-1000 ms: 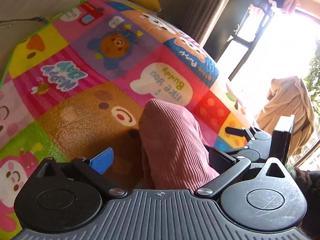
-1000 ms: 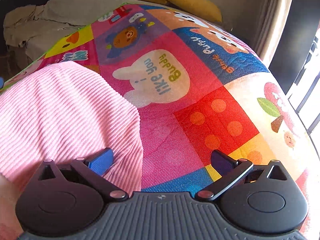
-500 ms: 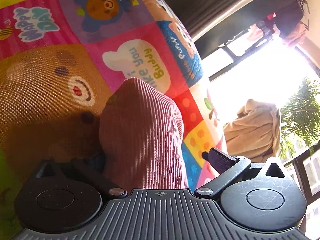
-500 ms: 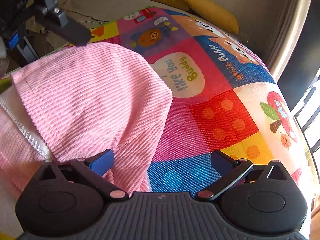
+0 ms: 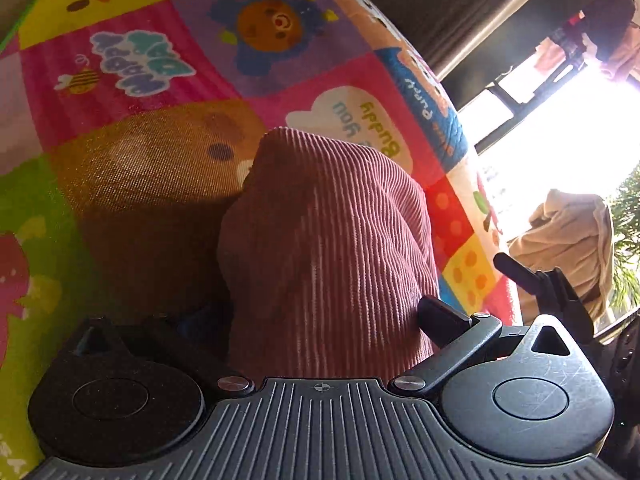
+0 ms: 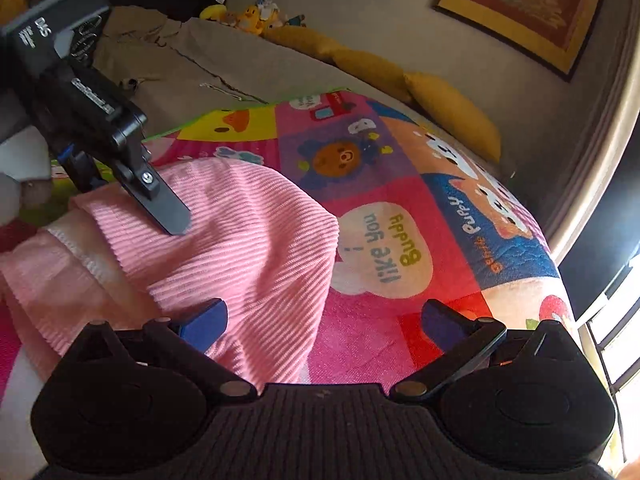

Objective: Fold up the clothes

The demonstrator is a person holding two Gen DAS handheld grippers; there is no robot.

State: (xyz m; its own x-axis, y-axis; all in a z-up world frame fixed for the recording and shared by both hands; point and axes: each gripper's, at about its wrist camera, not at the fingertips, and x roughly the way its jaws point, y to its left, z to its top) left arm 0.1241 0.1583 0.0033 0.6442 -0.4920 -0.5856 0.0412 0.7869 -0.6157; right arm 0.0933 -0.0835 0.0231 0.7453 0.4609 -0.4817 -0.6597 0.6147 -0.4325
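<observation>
The right wrist view is showing what the left one is hiding: the pink ribbed garment (image 6: pixel 240 248) is lying spread over the near left part of the colourful play mat (image 6: pixel 400 184), with a white-stitched hem at its left end, and the left gripper (image 6: pixel 168 216) is reaching in from the far left, one finger resting on the cloth.

In the left wrist view the garment (image 5: pixel 328 248) is bunching up between that gripper's (image 5: pixel 320 320) wide-set fingers (whether they are pinching it, I cannot tell).

The right gripper (image 6: pixel 324 320) is standing wide open, its left finger (image 6: pixel 204 322) lying over the garment's near edge.

The garment's long axis is running left to right, its rounded end pointing toward the speech-bubble patch.
</observation>
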